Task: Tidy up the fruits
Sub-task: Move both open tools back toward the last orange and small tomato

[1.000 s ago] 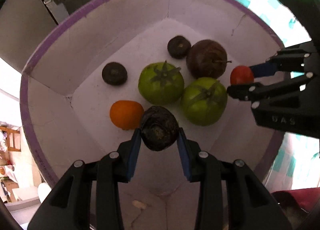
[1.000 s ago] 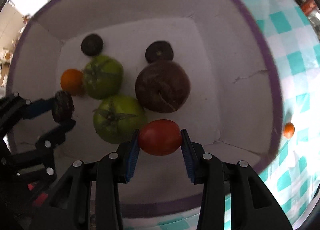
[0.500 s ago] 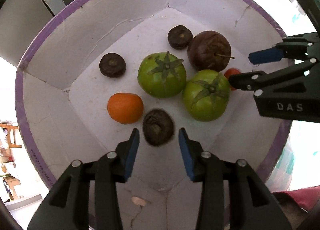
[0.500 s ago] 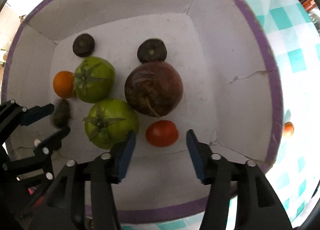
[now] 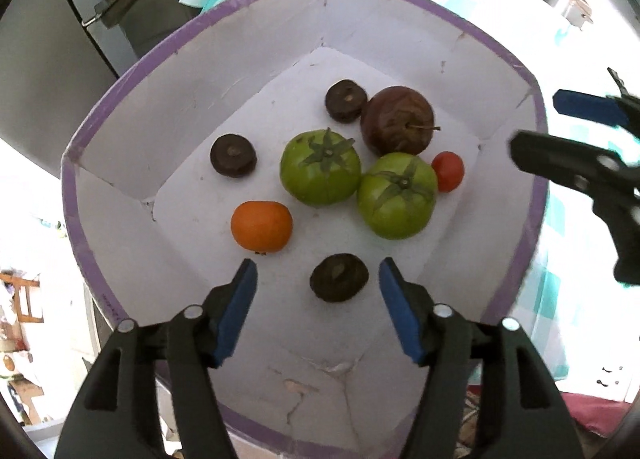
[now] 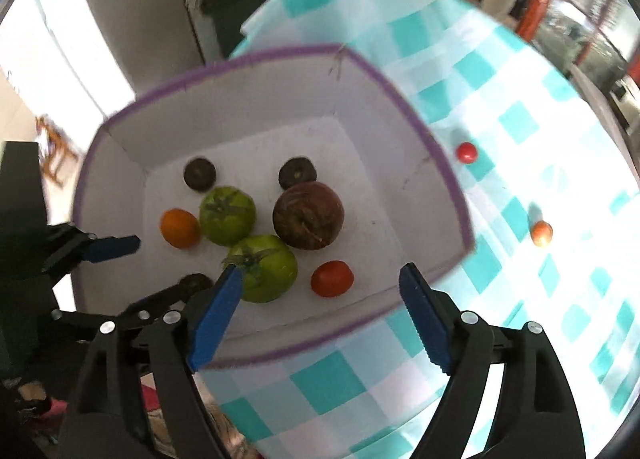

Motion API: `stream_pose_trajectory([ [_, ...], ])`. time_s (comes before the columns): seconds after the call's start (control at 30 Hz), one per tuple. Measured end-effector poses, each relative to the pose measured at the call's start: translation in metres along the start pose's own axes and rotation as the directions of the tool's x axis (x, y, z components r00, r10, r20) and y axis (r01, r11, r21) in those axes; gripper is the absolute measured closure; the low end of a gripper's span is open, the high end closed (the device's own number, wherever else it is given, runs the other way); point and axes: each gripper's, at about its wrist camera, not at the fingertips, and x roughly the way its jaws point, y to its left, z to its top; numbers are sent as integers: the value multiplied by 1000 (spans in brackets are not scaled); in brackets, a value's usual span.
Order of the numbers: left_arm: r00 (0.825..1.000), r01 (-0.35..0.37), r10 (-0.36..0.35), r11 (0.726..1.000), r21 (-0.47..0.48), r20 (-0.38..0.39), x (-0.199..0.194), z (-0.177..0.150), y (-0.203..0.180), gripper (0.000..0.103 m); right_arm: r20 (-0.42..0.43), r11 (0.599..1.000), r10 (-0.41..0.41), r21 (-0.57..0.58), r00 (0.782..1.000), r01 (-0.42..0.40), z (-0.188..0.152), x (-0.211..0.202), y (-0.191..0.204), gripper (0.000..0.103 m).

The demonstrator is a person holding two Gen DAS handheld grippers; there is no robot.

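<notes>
A white box with a purple rim [image 5: 132,71] [image 6: 400,99] holds several fruits: two green tomatoes [image 5: 320,167] [image 6: 228,215], a large dark red fruit [image 5: 396,119] [image 6: 308,215], an orange fruit [image 5: 262,225] [image 6: 180,228], a small red tomato [image 5: 448,171] [image 6: 332,278] and three dark brown fruits, one [image 5: 339,277] lying just ahead of my left gripper [image 5: 318,283]. My left gripper is open and empty above the box's near side. My right gripper [image 6: 320,287] is open and empty, raised over the box's near rim; it shows in the left wrist view [image 5: 540,127].
The box stands on a teal and white checked tablecloth [image 6: 520,119]. A small red tomato [image 6: 467,152] and a small orange one [image 6: 542,233] lie on the cloth to the right of the box. A grey fridge [image 5: 60,39] stands behind.
Both grippers opened and let go: the dark brown fruit and the red tomato now lie in the box. Both grippers have since opened wider and drawn back up and away.
</notes>
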Motion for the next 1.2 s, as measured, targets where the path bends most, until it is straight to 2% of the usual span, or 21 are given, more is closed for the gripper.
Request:
stream_pose_trajectory([
  [0.1, 1000, -15, 14, 999, 40, 13, -5, -6, -11, 29, 75, 998, 18, 61, 997, -22, -22, -19, -8, 19],
  [0.23, 1000, -18, 18, 999, 34, 5, -2, 1, -15, 26, 144, 990, 27, 134, 989, -46, -36, -20, -30, 18],
  [0.43, 998, -63, 62, 997, 34, 16, 3, 25, -35, 23, 207, 961, 22, 267, 978, -78, -40, -15, -99, 18],
  [0.5, 996, -90, 89, 995, 38, 23, 2, 34, -44, 19, 207, 947, 14, 310, 978, -79, -38, -12, -123, 18],
  [0.6, 991, -131, 129, 990, 54, 32, 2, 52, -63, 19, 205, 923, 1, 376, 979, -79, -41, -2, -164, 16],
  [0.7, 984, -177, 175, 981, 73, 38, 2, 71, -83, 19, 158, 897, -10, 438, 987, -61, -47, 20, -210, 16],
  [0.87, 970, -242, 238, 966, 89, 52, 5, 107, -120, 19, 100, 871, -16, 490, 995, -35, -58, 55, -264, 16],
  [0.97, 963, -268, 264, 959, 87, 57, 7, 126, -141, 19, 73, 871, -12, 490, 997, -26, -61, 76, -286, 16],
  [1.1, 955, -294, 289, 953, 76, 73, 5, 146, -163, 19, 64, 890, -27, 455, 998, -5, -52, 105, -305, 16],
  [1.17, 963, -254, 248, 966, 42, 108, 0, 164, -172, 16, 78, 899, -41, 437, 996, 3, -44, 116, -311, 16],
  [1.2, 968, -222, 219, 975, 17, 122, -2, 176, -177, 11, 91, 903, -43, 430, 995, -1, -40, 121, -314, 16],
])
